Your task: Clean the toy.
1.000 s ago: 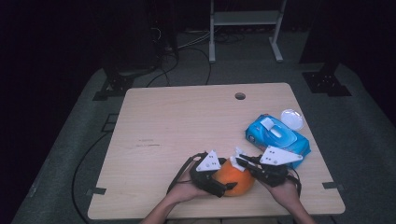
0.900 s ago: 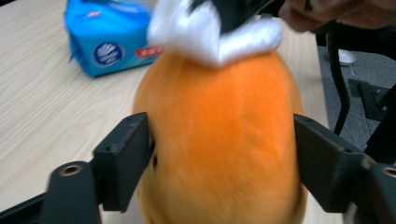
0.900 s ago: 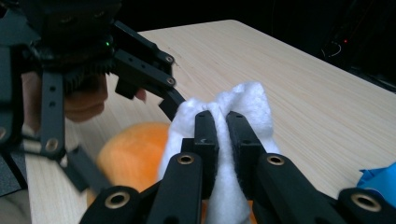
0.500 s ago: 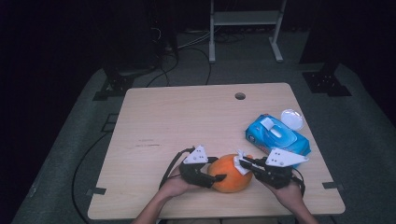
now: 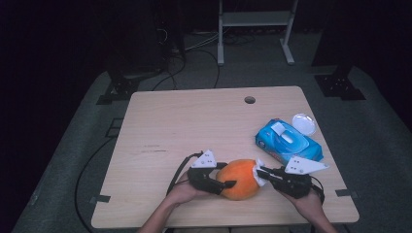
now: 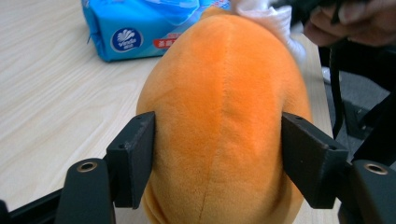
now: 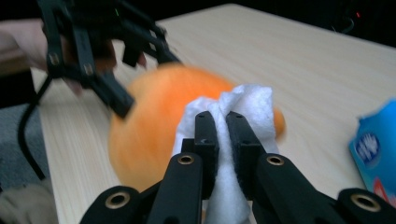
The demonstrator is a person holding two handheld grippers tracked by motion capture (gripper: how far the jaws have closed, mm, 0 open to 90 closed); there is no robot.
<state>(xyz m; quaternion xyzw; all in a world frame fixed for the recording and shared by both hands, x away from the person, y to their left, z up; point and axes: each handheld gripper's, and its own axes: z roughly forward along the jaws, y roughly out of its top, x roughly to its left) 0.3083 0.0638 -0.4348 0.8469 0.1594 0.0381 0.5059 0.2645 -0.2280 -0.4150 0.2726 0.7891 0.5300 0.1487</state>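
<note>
An orange plush toy lies near the table's front edge. My left gripper comes at it from the left, and both jaws press into its sides in the left gripper view. Those jaws have just closed in on the plush and then eased a little, with the plush still between them. My right gripper is at the plush's right end, shut on a white wipe that touches the orange plush. In the right gripper view, the jaws pinch the wipe's folds.
A blue pack of wipes lies at the right of the wooden table, with a white round lid just behind it. A small hole is near the far edge. Cables trail off the table's left side.
The left gripper drew back to the plush's left end and its jaws closed on the plush. The right gripper with the wipe shifted slightly right.
</note>
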